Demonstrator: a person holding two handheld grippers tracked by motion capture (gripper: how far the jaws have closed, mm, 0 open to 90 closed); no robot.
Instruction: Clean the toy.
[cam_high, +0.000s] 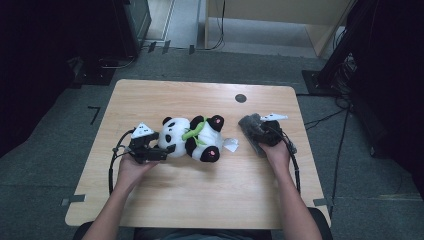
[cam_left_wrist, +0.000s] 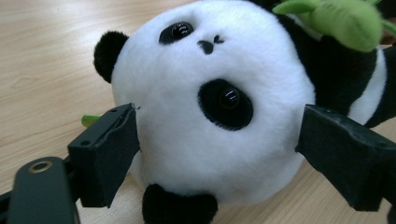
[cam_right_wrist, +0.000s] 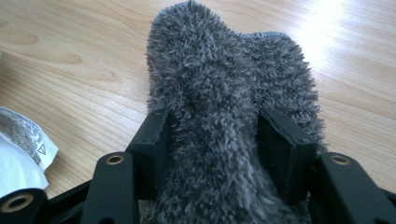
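Plush panda framed by the left gripper; grey cloth clamped in the right gripper.

The panda toy (cam_high: 192, 138) is laid on its side at the middle of the wooden table (cam_high: 200, 200), its white head turned toward the left gripper (cam_high: 167, 149). That gripper's jaws are spread wide on either side of the head (a firm press on the plush cannot be confirmed). The grey fluffy cloth (cam_right_wrist: 219, 116) is pinched between the jaws of the right gripper (cam_right_wrist: 212, 140) and rests on the table at the right, well apart from the toy. A white label (cam_high: 230, 144) is seen just beside the toy's feet.
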